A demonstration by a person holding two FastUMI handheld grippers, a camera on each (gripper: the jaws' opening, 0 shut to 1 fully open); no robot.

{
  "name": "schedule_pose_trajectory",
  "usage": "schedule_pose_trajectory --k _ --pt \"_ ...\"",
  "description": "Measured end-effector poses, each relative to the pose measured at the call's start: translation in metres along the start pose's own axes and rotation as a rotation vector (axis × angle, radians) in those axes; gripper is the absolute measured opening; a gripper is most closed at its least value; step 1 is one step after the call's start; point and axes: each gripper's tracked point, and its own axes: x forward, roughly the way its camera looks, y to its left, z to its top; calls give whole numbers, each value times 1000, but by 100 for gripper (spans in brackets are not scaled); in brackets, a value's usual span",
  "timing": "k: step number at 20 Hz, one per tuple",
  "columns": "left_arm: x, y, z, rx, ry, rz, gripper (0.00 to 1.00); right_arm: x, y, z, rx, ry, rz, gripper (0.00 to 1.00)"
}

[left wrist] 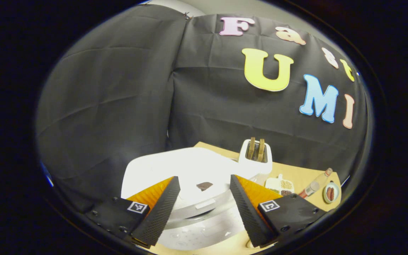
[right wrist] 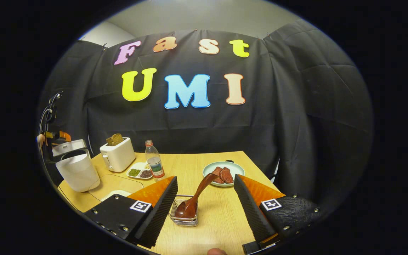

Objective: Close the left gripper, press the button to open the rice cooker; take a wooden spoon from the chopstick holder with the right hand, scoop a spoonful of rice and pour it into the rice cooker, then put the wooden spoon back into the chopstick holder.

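- You have no readable print on any object here.
- The bottle (right wrist: 154, 160) on the counter (right wrist: 221, 212) carries a label, too small to make out.
- Each hand-held gripper wears square black-and-white coded markers (left wrist: 270, 205) (right wrist: 140, 206), which are patterns, not words.
- The rice cooker (left wrist: 190, 173) panel marks are blurred.

Black cloth (right wrist: 296, 106), creased and hung in panels, walls the booth at the far side and on the left and right. Above it shows a pale wall (right wrist: 197, 17). A light wooden worktop (right wrist: 218, 216) stands before the cloth, its far corner near the right panel.
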Motion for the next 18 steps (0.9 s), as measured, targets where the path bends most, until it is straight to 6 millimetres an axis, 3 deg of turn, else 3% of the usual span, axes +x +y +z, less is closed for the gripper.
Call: schedule_pose_trajectory --k 4,12,14,18 --pt "6 -2 -26 11 56 1 98 1 -2 -1 -10 1 0 97" --pt "13 0 -41 76 92 33 98 2 -1 -6 -1 18 -3 97" --pt "17 1 -56 66 151 40 100 3 1 -7 -1 19 -2 97" --pt "19 2 -56 91 123 51 99 6 11 -9 1 30 10 97"
